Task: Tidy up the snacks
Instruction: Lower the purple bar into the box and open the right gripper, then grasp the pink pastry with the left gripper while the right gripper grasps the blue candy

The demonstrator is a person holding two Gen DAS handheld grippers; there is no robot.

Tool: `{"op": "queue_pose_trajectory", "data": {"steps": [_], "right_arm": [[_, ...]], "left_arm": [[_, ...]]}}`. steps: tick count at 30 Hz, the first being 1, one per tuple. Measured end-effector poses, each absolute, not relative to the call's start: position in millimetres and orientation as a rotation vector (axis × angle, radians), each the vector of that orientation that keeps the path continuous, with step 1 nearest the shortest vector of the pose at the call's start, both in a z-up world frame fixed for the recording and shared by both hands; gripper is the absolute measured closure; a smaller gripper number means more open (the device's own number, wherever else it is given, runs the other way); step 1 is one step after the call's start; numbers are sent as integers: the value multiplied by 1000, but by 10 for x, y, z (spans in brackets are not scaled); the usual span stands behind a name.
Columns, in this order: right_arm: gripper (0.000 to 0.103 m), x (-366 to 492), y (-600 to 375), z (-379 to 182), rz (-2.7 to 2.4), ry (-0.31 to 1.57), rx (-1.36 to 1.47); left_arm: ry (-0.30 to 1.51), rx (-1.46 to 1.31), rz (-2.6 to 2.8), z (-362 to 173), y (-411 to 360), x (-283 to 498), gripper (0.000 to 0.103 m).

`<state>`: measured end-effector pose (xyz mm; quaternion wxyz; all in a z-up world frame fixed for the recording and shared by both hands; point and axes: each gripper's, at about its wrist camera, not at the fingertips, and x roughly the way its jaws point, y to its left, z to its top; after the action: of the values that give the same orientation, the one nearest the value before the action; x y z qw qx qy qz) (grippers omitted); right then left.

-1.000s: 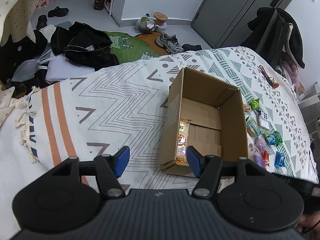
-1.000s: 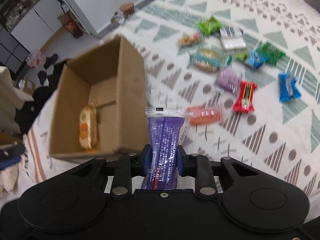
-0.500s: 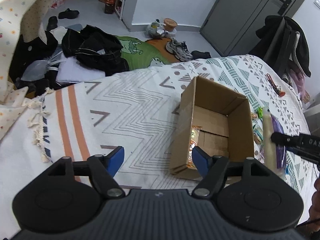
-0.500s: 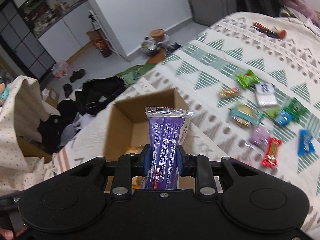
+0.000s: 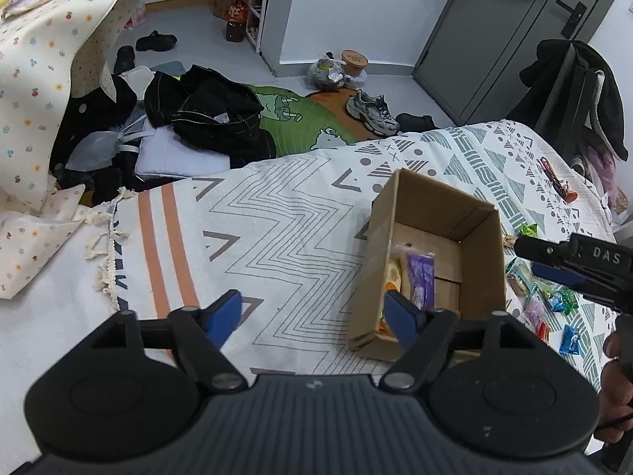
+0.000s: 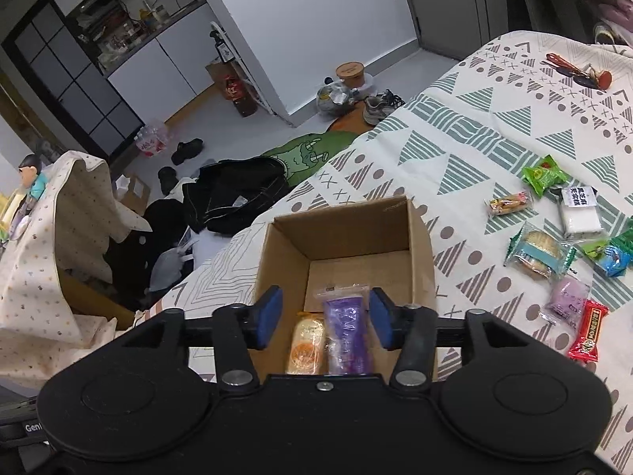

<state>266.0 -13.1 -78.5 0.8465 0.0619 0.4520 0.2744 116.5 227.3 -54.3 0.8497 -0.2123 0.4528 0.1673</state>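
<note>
An open cardboard box (image 6: pixel 419 245) (image 5: pixel 482 261) stands on the patterned bedspread. Inside it a purple snack packet (image 6: pixel 346 332) (image 5: pixel 421 273) lies next to an orange-yellow snack (image 6: pixel 304 346) (image 5: pixel 391 273). My right gripper (image 6: pixel 325 316) hovers open over the box, above the purple packet, its blue pads apart and holding nothing. My left gripper (image 5: pixel 314 314) stands open beside the box's left wall, empty. Several wrapped snacks lie loose on the bed to the right of the box: a green packet (image 6: pixel 544 174), a round cracker pack (image 6: pixel 540 253), a red bar (image 6: pixel 589 330).
A white packet (image 6: pixel 579 213), a pale purple pouch (image 6: pixel 567 297) and blue-green candies (image 6: pixel 613 253) lie among the loose snacks. Red scissors (image 6: pixel 573 69) rest at the bed's far right. Clothes (image 5: pixel 213 114) and shoes (image 5: pixel 372 107) clutter the floor beyond the bed. A hand (image 5: pixel 613 388) holds the right gripper.
My right gripper moved over the box and opened, letting the purple packet drop inside beside the orange snack. The left gripper drew back slightly and stayed open.
</note>
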Motion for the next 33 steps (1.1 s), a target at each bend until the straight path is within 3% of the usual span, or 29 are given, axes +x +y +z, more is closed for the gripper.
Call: {"op": "queue_pose_trajectory", "data": {"steps": [6, 13, 17, 22, 33], "right_arm": [[30, 2651, -479, -705, 560, 927, 130], [11, 2647, -920, -607, 547, 894, 148], [6, 2645, -1132, -562, 532, 863, 147], [4, 2639, -1392, -553, 512, 830, 128], [1, 2592, -1938, -632, 481, 783, 136]], "left_arm": [[944, -431, 329, -481, 2046, 1270, 12], [940, -436, 306, -431, 1743, 1391, 11], [935, -440, 295, -398, 1577, 1435, 10], [902, -407, 285, -330, 1350, 1474, 0], [895, -369, 223, -299, 887, 1655, 0]]}}
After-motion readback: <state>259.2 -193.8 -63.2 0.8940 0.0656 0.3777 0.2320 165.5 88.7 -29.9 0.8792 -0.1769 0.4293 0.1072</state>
